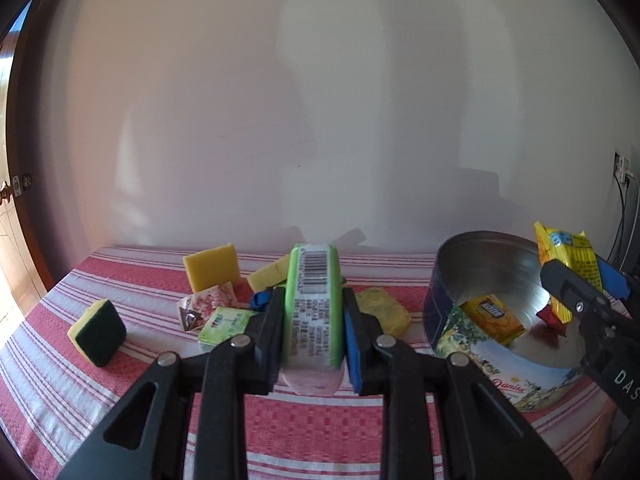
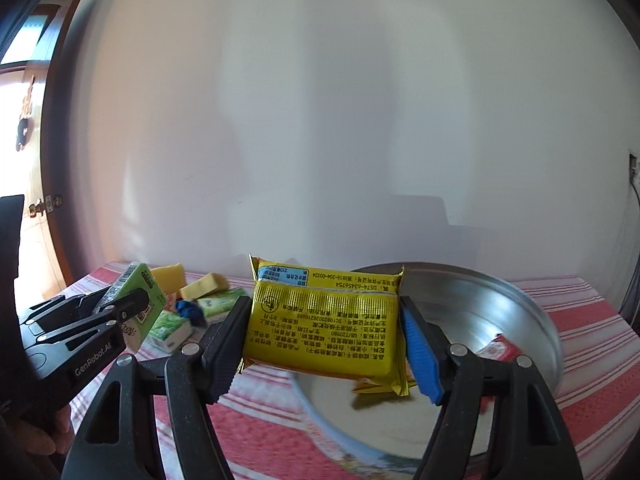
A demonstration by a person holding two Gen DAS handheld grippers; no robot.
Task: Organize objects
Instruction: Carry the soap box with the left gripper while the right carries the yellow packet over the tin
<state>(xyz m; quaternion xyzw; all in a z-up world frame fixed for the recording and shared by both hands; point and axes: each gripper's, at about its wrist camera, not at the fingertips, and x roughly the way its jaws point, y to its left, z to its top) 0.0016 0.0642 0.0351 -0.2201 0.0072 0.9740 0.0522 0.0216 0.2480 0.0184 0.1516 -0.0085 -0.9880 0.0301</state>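
Note:
My left gripper (image 1: 312,320) is shut on a green tissue pack (image 1: 314,304), held above the striped cloth; it also shows in the right wrist view (image 2: 136,304). My right gripper (image 2: 324,336) is shut on a yellow snack packet (image 2: 324,328), held over the round metal tin (image 2: 532,312); the packet also shows in the left wrist view (image 1: 568,264). The tin (image 1: 472,276) holds a yellow packet (image 1: 494,318) and a red packet (image 2: 498,348).
On the red-striped tablecloth (image 1: 120,380) lie a green-yellow sponge (image 1: 98,332), yellow sponges (image 1: 212,266), another yellow sponge (image 1: 382,310), small tissue packs (image 1: 226,322) and a blue item (image 1: 262,300). A white wall stands behind the table.

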